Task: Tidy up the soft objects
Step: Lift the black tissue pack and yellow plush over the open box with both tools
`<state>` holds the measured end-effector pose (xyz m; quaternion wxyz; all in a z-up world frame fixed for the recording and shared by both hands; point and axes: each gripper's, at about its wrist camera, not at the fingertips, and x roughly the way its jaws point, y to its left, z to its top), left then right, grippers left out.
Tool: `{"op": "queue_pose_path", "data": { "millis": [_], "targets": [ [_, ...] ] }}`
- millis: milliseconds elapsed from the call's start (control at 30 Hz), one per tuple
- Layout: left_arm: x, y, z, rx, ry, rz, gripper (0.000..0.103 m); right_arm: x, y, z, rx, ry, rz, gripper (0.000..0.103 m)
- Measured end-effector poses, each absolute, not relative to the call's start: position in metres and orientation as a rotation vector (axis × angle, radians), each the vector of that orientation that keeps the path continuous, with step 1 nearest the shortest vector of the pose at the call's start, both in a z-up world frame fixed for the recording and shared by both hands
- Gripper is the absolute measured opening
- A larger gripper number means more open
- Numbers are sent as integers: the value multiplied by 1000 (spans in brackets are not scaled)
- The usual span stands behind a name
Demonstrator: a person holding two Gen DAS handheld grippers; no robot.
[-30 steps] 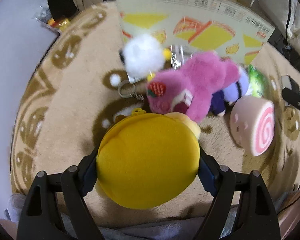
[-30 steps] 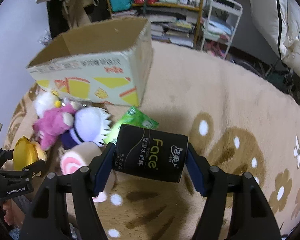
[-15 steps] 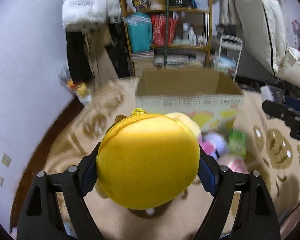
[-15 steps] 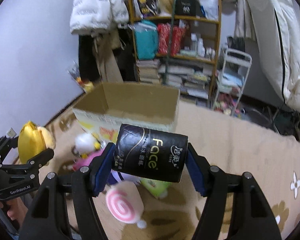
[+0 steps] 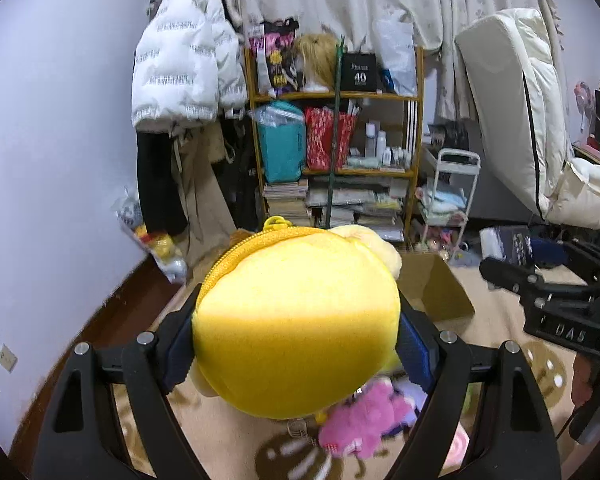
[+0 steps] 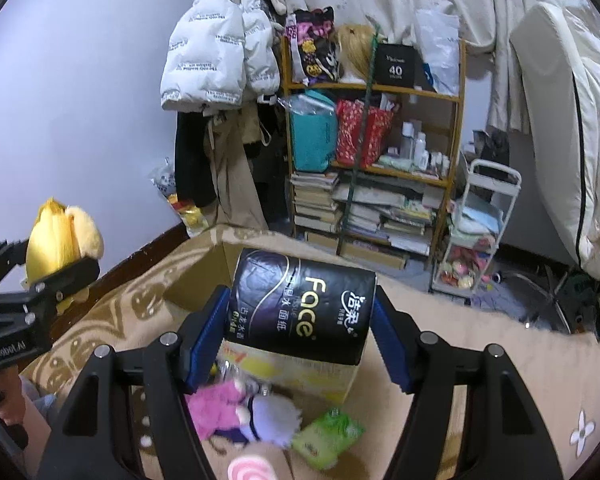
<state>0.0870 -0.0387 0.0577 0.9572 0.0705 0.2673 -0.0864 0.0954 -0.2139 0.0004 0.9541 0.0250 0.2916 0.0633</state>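
My left gripper (image 5: 296, 330) is shut on a round yellow plush pouch (image 5: 296, 320) with a zipper, held high above the carpet; it also shows in the right wrist view (image 6: 62, 236). My right gripper (image 6: 298, 316) is shut on a black "Face" tissue pack (image 6: 302, 306), held above the open cardboard box (image 6: 196, 280). The box's flap shows in the left wrist view (image 5: 436, 288). On the carpet lie a pink plush (image 6: 216, 404), a white-and-purple plush (image 6: 274, 418), a green packet (image 6: 328, 438) and a pink swirl roll toy (image 6: 248, 470).
A wooden shelf (image 6: 372, 148) crammed with bags, books and bottles stands against the far wall. A white puffer jacket (image 6: 216, 48) hangs left of it. A small white cart (image 6: 480, 232) and a folded mattress (image 6: 568, 128) stand at the right.
Both grippers have risen and tilted up from the carpet with their loads; the views now face the shelf and wall, and the box and toys have dropped low in frame.
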Motion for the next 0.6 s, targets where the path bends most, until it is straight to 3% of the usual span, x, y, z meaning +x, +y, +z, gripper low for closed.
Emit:
{"op": "queue_pose_path", "data": {
  "millis": [200, 600],
  "targets": [
    [124, -48, 60, 160, 507, -167, 83, 126, -216, 5, 67, 563, 137, 73],
    [169, -56, -2, 158, 603, -200, 83, 158, -218, -35, 46, 584, 164, 73]
  ]
}}
